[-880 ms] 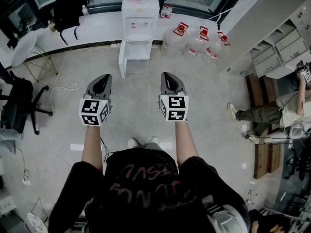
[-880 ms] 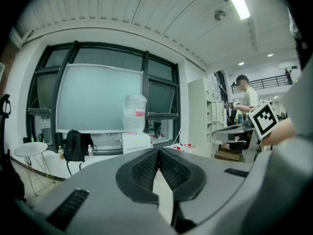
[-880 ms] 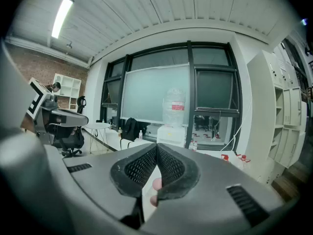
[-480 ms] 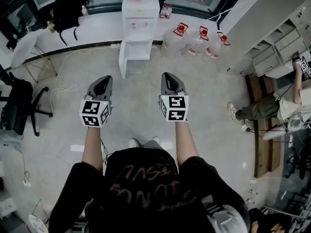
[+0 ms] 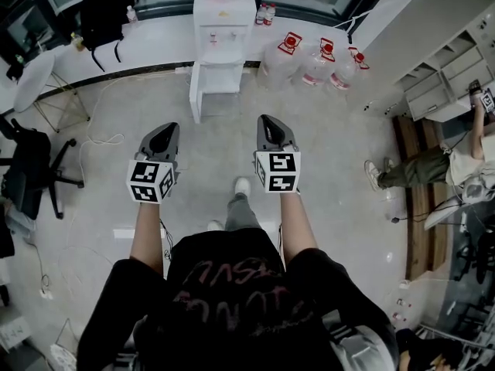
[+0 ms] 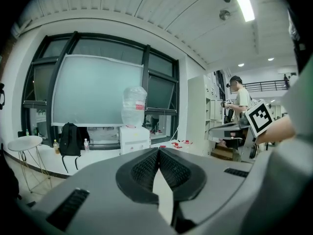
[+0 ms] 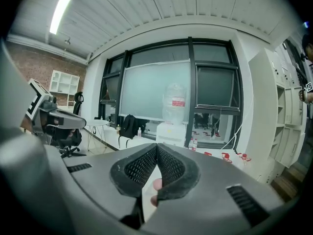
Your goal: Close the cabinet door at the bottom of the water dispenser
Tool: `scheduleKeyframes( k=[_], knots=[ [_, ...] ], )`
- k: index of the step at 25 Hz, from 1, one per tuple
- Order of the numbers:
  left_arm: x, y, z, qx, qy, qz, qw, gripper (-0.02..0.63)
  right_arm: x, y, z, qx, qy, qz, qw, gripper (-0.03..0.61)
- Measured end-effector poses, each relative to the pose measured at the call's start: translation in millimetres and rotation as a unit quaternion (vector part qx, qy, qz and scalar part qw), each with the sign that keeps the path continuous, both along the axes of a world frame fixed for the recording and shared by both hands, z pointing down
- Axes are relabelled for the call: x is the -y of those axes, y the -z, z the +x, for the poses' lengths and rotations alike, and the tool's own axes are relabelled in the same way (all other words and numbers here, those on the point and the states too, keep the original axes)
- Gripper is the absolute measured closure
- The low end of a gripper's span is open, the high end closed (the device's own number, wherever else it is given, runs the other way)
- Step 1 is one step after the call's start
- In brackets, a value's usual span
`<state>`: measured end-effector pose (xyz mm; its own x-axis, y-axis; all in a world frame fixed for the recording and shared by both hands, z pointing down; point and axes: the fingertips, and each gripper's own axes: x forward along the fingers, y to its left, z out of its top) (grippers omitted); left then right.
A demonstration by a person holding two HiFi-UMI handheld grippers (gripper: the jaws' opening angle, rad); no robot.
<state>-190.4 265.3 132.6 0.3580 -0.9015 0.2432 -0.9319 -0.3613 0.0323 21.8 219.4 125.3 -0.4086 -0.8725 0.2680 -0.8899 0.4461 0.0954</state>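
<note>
The white water dispenser stands against the far wall, with an upturned bottle on top. Its bottom cabinet door hangs open toward the left. Both grippers are held out level over the floor, well short of the dispenser. The left gripper is shut and empty, its tips meeting. Beside it, the right gripper is also shut with nothing between its tips. The dispenser shows far ahead in the left gripper view, and likewise the dispenser in the right gripper view.
Several large water bottles with red caps sit on the floor right of the dispenser. A black backpack and a white round stool stand at the far left, with an office chair nearer. A seated person and white shelving are on the right.
The person has stepped forward: one foot now shows ahead between the arms. Both grippers keep their place in the view and stay shut.
</note>
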Motion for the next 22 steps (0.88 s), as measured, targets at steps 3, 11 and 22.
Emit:
scheduleKeyframes(
  k=[3,11,22],
  knots=[
    [19,-8,-5,0.003,0.001,-0.005,1.0000,0.600,22,-9,-3,0.000,0.001,-0.003,1.000,0.566],
    [97,-31,-10,0.011,0.018,-0.031,0.9993,0.601,117,-30,-6,0.006,0.015,-0.018,1.000,0.565],
    [245,-87,-5,0.004,0.043,-0.090,0.9950,0.600,284,-82,-1,-0.001,0.044,-0.064,0.997,0.565]
  ],
)
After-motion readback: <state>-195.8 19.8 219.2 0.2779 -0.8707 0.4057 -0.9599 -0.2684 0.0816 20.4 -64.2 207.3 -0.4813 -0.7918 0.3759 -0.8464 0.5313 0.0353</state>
